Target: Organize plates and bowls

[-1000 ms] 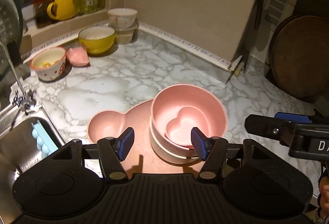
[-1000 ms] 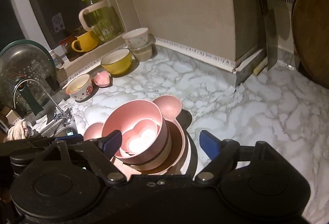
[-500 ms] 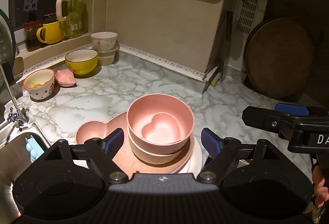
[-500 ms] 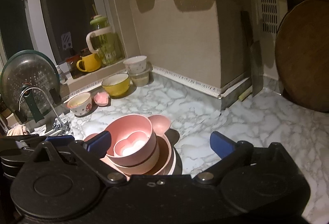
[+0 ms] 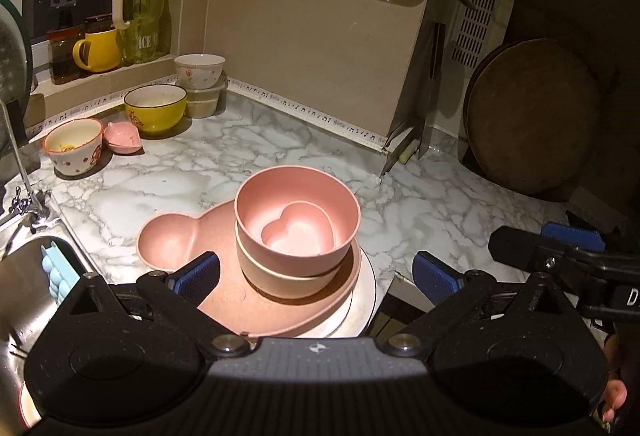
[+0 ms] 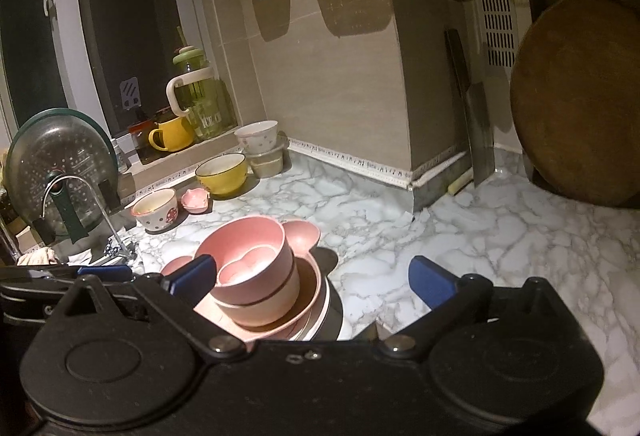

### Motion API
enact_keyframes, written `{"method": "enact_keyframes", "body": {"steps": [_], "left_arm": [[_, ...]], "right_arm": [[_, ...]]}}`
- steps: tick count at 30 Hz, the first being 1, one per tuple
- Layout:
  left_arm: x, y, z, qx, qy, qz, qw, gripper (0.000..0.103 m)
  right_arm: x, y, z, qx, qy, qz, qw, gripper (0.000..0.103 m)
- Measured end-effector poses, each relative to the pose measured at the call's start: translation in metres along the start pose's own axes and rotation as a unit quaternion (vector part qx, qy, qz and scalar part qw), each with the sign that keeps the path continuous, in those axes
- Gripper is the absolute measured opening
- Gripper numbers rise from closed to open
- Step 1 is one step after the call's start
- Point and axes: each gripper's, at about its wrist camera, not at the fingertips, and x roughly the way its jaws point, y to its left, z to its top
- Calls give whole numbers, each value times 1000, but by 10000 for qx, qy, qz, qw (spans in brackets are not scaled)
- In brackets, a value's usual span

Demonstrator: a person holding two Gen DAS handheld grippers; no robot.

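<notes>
While the pink bowl (image 5: 298, 224) sits stacked on the eared plate (image 5: 168, 244) near the counter's (image 5: 248, 151) edge, both tools hang apart.

Left gripper (image 5: 316, 274), just widened, frames the stack untouched; right gripper (image 6: 312, 276) empty. Yellow bowl (image 5: 155, 107), sink (image 5: 24, 276), cutting board (image 5: 532, 115) stand around.

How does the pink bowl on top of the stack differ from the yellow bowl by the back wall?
The pink bowl is plain and matte; the yellow bowl is glossy with a dark rim and a printed pattern. The pink bowl sits nested in a cream bowl on a pink plate and holds a small heart-shaped dish; the yellow bowl stands alone on the counter. Both are round and upright.
</notes>
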Motion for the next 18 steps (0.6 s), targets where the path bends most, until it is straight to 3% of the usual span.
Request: {"method": "enact_keyframes", "body": {"steps": [18], "left_arm": [[1,-2,-9,-46,333,178,9993,103]], "right_arm": [[-8,-5,-14,395,123,-194,9990,102]]}}
